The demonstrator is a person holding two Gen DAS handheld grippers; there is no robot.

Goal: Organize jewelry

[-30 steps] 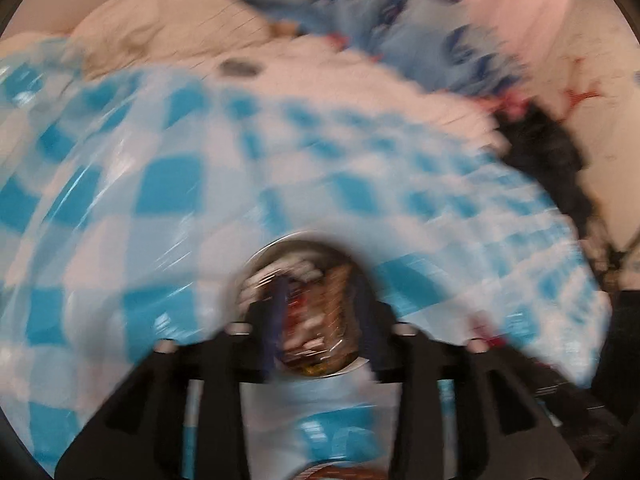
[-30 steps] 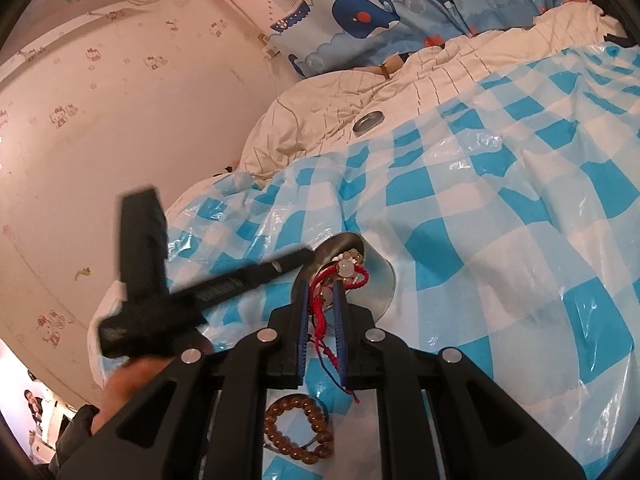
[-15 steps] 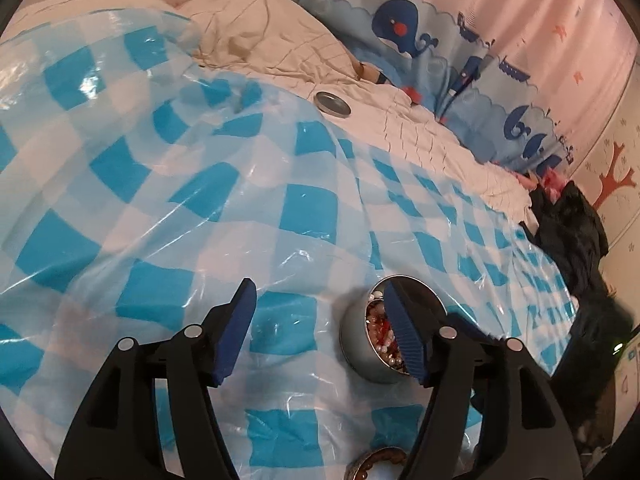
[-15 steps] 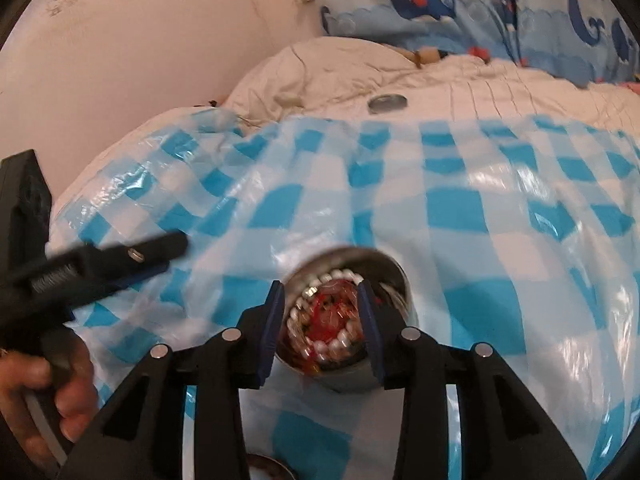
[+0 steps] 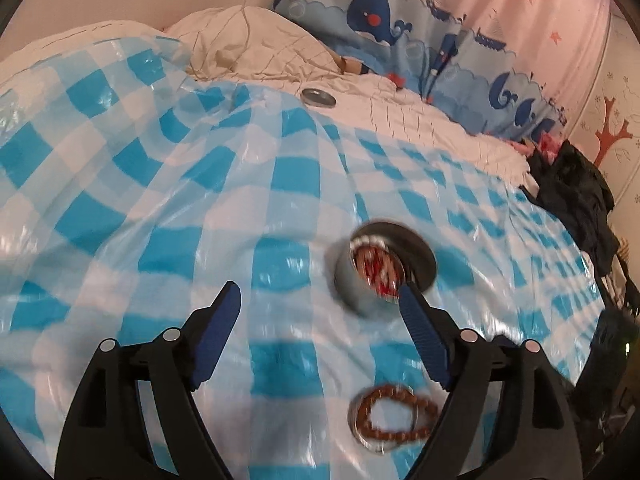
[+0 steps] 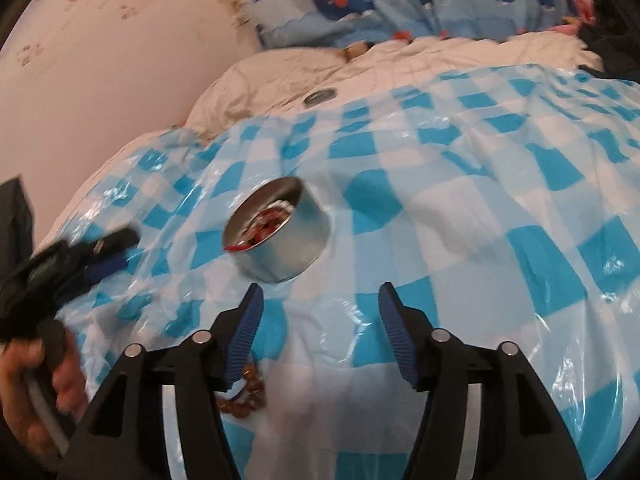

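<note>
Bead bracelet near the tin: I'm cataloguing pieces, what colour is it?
Brown; the bead bracelet shows best in the left wrist view.

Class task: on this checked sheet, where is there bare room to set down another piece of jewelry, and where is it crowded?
Free: the checked sheet right of the tin, and the stretch between tin and lid. Crowded: the near strip where the brown bracelet lies below the tin.

Checked sheet (image 5: 168,184), whale curtain (image 5: 376,16)
</note>
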